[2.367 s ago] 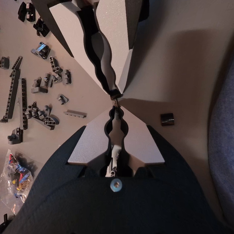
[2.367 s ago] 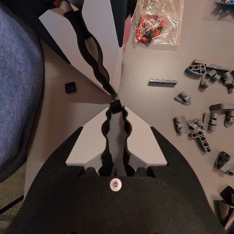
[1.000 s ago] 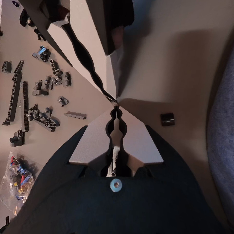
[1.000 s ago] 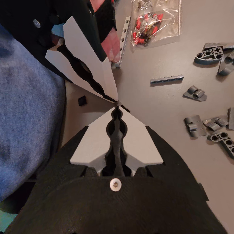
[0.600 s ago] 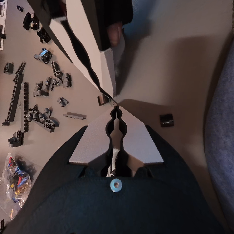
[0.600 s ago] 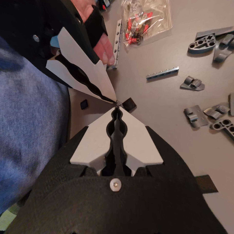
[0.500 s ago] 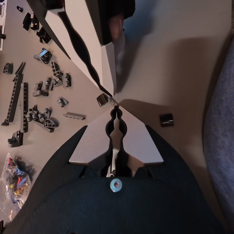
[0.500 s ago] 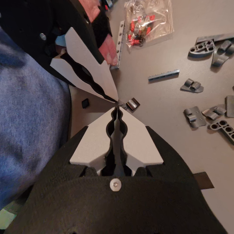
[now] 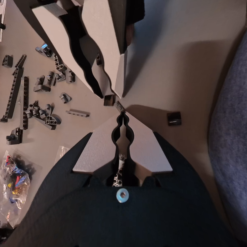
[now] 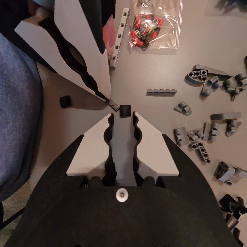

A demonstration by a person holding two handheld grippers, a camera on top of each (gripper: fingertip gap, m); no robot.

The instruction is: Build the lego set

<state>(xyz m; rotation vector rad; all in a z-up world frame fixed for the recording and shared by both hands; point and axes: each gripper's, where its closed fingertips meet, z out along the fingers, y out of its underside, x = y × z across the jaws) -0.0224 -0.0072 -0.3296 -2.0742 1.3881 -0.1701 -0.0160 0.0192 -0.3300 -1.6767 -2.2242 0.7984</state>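
Observation:
My left gripper (image 9: 123, 113) is shut on a small grey two-stud plate (image 9: 118, 106), pinching one end so the rest sticks out past the tips. It also shows in the right wrist view (image 10: 106, 99), with the plate (image 10: 113, 105). My right gripper (image 10: 123, 114) is open. A small black curved brick (image 10: 125, 111) sits between its fingertips, not gripped, one corner next to the plate's free end. In the left wrist view the right gripper (image 9: 111, 96) stands open over that brick (image 9: 109, 102). A second black brick (image 9: 174, 119) lies apart on the table (image 10: 65, 100).
Loose grey Technic parts (image 9: 44, 82) (image 10: 193, 135) lie spread over the table, with a grey studded plate (image 10: 161, 92), a light grey holed beam (image 10: 120, 37) and bags of small parts (image 10: 153, 28) (image 9: 13, 177). A person's blue clothing (image 10: 17, 106) borders the table edge. Both grippers' tips are close together, under 4 cm apart.
The right gripper held the black brick against the plate, then shut empty as the brick came to lie beside the tips. Now it has opened around the brick. The left gripper stays shut on the plate.

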